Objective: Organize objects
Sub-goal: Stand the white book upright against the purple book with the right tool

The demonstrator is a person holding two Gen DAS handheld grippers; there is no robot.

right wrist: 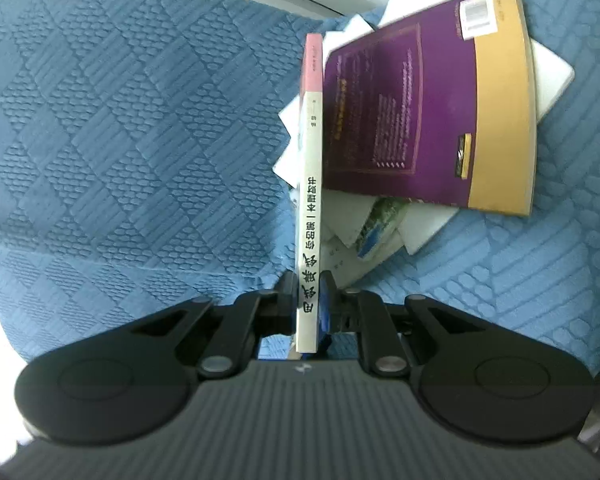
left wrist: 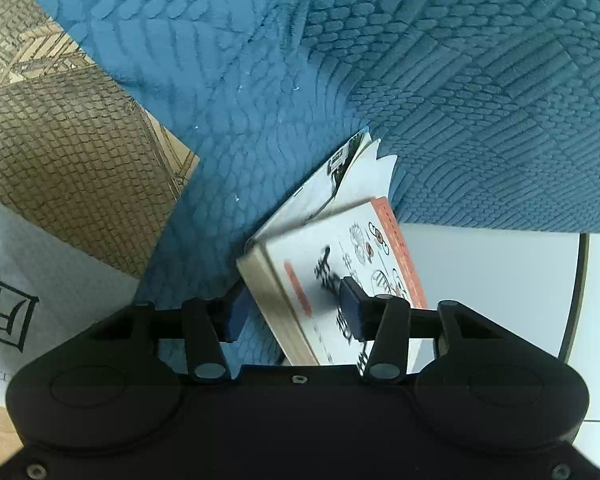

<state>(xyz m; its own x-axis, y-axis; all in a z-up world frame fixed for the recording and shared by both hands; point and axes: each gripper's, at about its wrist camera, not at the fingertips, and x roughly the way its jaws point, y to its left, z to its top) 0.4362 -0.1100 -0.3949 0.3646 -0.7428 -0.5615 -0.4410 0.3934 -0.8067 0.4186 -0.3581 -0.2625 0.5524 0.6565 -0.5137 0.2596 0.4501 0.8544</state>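
Books are lying across both views on the blue quilted cover (left wrist: 460,80). On the left, your left gripper (left wrist: 296,312) is straddling a thick white paperback (left wrist: 340,280) whose long axis is running away from you; the right pad is touching its cover while the left pad is standing clear, so the jaws are half spread. On the right, your right gripper (right wrist: 307,300) is pinching a thin pink-topped book (right wrist: 310,200), spine up and pointing ahead, just beside the glossy purple book (right wrist: 420,112) topping a loose pile.
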